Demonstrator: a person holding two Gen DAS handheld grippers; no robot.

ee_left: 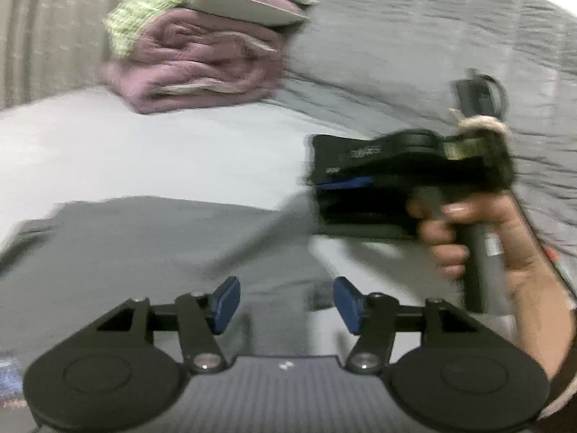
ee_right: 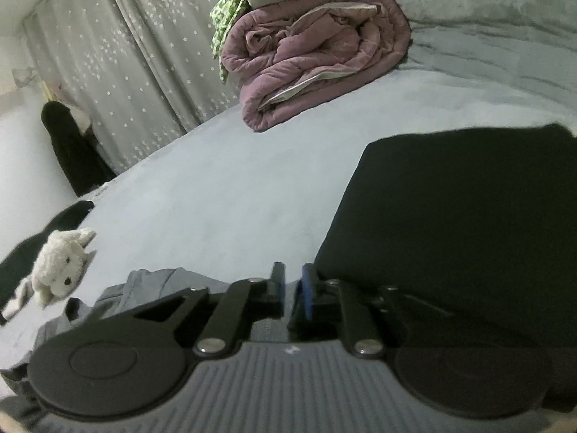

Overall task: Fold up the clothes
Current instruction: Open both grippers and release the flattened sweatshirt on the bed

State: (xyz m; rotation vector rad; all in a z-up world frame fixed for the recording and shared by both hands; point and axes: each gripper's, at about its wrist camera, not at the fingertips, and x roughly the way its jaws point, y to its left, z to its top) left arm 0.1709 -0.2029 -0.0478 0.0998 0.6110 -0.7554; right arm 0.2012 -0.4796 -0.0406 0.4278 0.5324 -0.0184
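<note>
Grey garment (ee_left: 151, 245) was spread flat on the bed (ee_left: 162, 151), under the left gripper (ee_left: 286, 303), whose fingers (ee_left: 225, 303) were spread with nothing between. Right gripper (ee_right: 290, 290) was seen with fingers (ee_right: 306, 288) slightly parted, nothing pinched, beside a folded black garment (ee_right: 450, 223). Purple quilt (ee_right: 317, 57) was stacked at the far edge.

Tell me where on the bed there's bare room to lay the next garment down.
Biggest bare patch: the sheet between the purple quilt, the folded black garment and the stuffed toy. It is crowded near the right tongs: a crumpled grey garment lies left of them, the black one right.
</note>
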